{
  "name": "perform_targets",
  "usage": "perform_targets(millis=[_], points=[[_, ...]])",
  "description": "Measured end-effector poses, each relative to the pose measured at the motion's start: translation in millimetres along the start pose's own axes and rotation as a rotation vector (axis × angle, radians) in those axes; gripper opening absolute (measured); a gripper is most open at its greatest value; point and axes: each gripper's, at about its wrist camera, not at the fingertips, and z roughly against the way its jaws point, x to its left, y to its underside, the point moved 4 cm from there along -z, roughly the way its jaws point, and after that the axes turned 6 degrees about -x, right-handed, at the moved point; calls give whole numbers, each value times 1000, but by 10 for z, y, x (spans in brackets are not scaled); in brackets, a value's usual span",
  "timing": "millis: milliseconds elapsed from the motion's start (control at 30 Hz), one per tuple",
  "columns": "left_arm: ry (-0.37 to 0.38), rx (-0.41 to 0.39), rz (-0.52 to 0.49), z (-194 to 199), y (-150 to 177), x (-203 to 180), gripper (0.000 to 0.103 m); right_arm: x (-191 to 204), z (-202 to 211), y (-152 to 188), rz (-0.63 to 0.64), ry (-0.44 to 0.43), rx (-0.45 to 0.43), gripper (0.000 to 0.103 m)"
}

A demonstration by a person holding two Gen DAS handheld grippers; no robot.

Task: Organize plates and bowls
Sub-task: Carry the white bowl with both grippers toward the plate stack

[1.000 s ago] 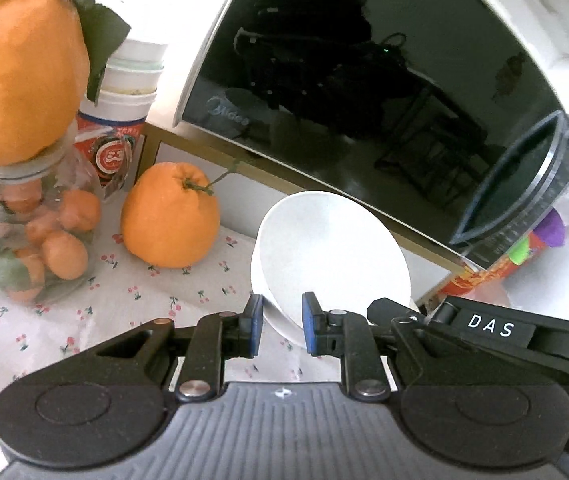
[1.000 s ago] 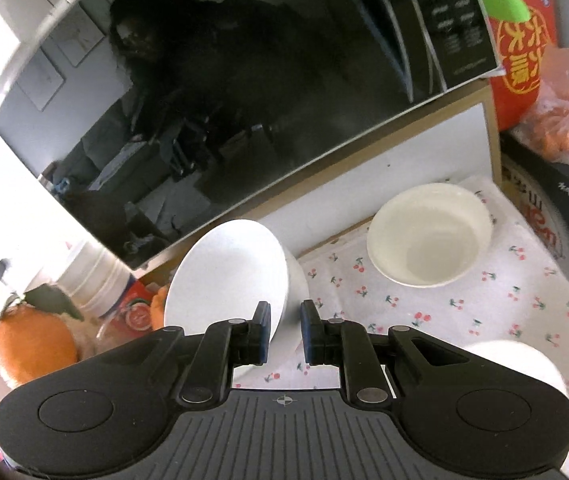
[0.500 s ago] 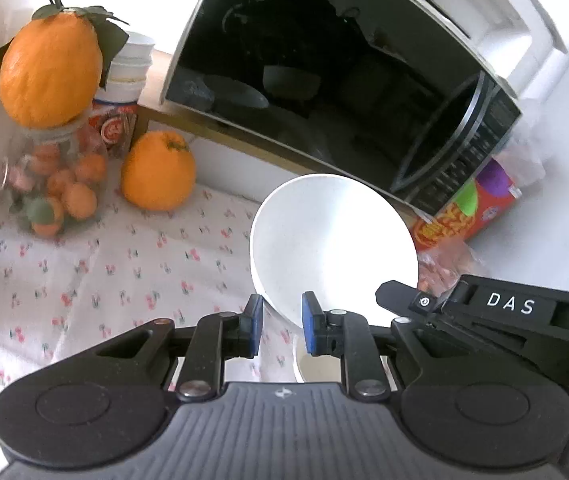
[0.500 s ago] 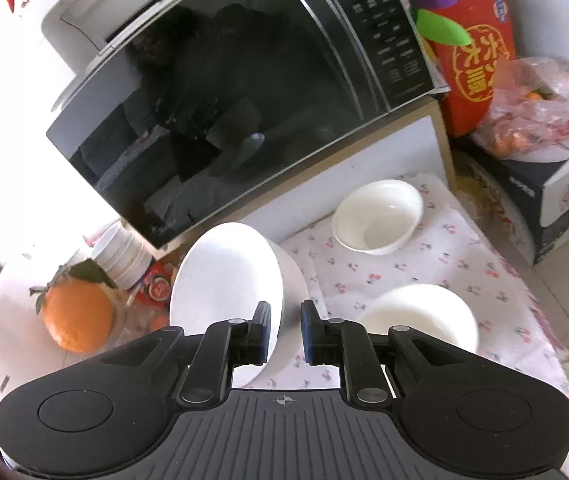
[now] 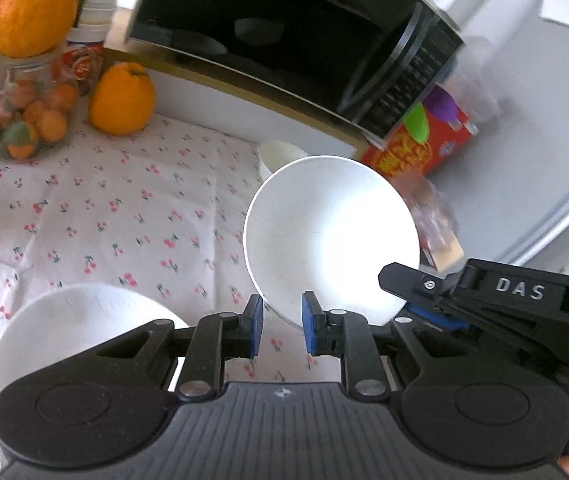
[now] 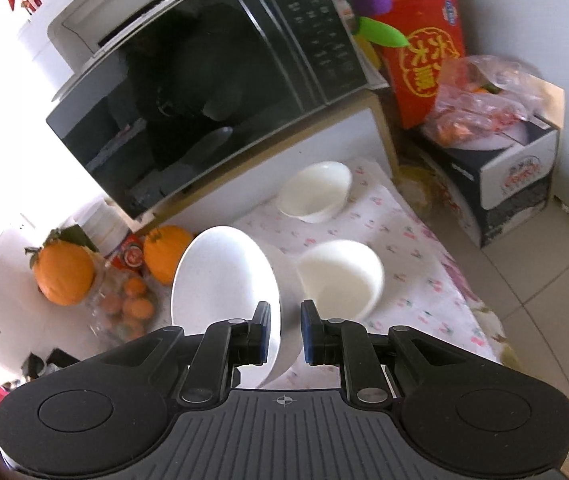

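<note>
Both grippers, left gripper point(image 5: 278, 330) and right gripper point(image 6: 283, 332), clamp one tilted white bowl point(image 5: 330, 240) by its rim above the tablecloth point(image 5: 124, 208). Mid-carry, seemingly; next it needs lowering squarely into the near bowl point(image 6: 340, 278).

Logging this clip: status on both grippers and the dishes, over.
Left gripper and right gripper both shut on one tilted white bowl. Two more bowls on the cherry-print cloth. Nothing blocking.
</note>
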Motion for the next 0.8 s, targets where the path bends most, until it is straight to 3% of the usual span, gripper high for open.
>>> perform_targets(millis=[233,800], points=[[62,61,-36,11,224,-95,18,-343,89,158,-20,45,50,16],[52,217,-148,-51,694,-114,18,-690,51,514,39,79,218,17]])
